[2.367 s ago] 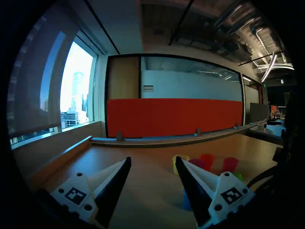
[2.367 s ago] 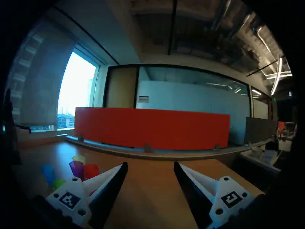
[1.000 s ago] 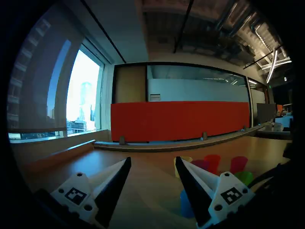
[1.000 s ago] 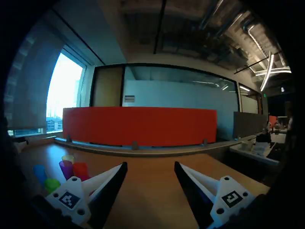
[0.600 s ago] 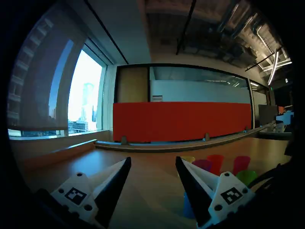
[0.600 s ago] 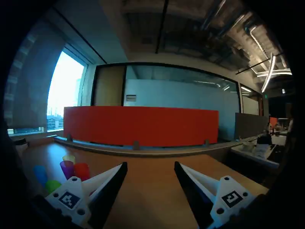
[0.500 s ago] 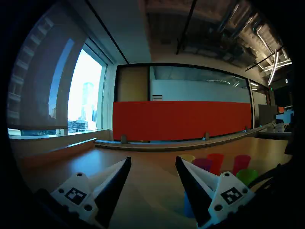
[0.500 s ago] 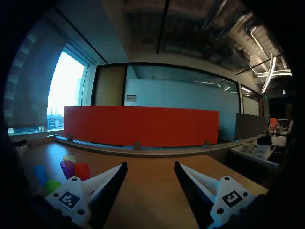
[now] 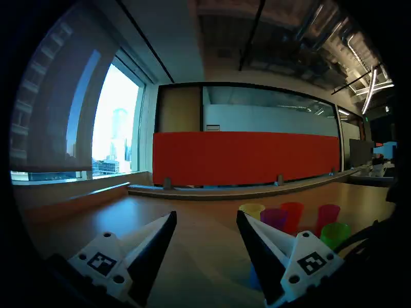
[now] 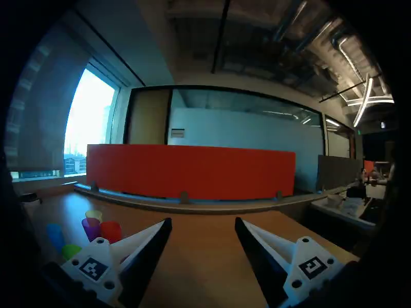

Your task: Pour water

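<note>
While the left tool [image 9: 205, 214] and right tool [image 10: 202, 220] hang open and empty over the tabletop [image 9: 200, 246], coloured plastic cups [image 9: 293, 215] cluster near the left one. Probably light, thin, tippy; filled or not, can't tell. Pinch mid-wall, gently.

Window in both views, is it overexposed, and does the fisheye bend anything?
Left gripper view: window bright yet towers still read, desk dim; right gripper view: window mostly blown to white, red partition bows along its lower edge.
</note>
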### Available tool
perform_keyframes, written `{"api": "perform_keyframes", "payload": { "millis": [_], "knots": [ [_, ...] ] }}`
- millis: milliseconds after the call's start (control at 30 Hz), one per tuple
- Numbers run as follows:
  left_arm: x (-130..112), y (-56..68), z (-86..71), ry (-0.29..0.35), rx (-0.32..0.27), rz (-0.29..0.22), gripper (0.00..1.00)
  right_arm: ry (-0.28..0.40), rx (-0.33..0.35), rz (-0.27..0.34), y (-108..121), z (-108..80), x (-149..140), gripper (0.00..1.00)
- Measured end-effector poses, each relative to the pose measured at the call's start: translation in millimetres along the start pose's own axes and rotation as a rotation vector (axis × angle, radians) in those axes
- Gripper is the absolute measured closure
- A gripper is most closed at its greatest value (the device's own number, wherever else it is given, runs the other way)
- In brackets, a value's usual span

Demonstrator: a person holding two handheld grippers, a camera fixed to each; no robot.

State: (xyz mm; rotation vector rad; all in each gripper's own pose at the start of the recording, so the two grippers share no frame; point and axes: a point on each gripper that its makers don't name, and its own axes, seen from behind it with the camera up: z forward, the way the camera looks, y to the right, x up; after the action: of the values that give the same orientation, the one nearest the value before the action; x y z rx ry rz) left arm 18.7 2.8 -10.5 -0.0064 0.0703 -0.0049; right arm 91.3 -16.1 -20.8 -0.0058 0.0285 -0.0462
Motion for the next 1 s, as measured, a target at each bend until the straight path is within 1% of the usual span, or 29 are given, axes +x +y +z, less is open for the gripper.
{"api": "perform_keyframes", "payload": {
  "millis": [367,1000],
  "knots": [
    [-5.3,2.2,1.7,-0.020,-0.007,0.001,0.14,0.003,0.008,0.005,-1.0,-0.1,1.7,0.05],
    [-15.5,1.3,6.4,-0.066,-0.010,0.003,0.14,0.009,0.023,0.003,-4.7,-2.5,4.5,0.05]
  ]
}}
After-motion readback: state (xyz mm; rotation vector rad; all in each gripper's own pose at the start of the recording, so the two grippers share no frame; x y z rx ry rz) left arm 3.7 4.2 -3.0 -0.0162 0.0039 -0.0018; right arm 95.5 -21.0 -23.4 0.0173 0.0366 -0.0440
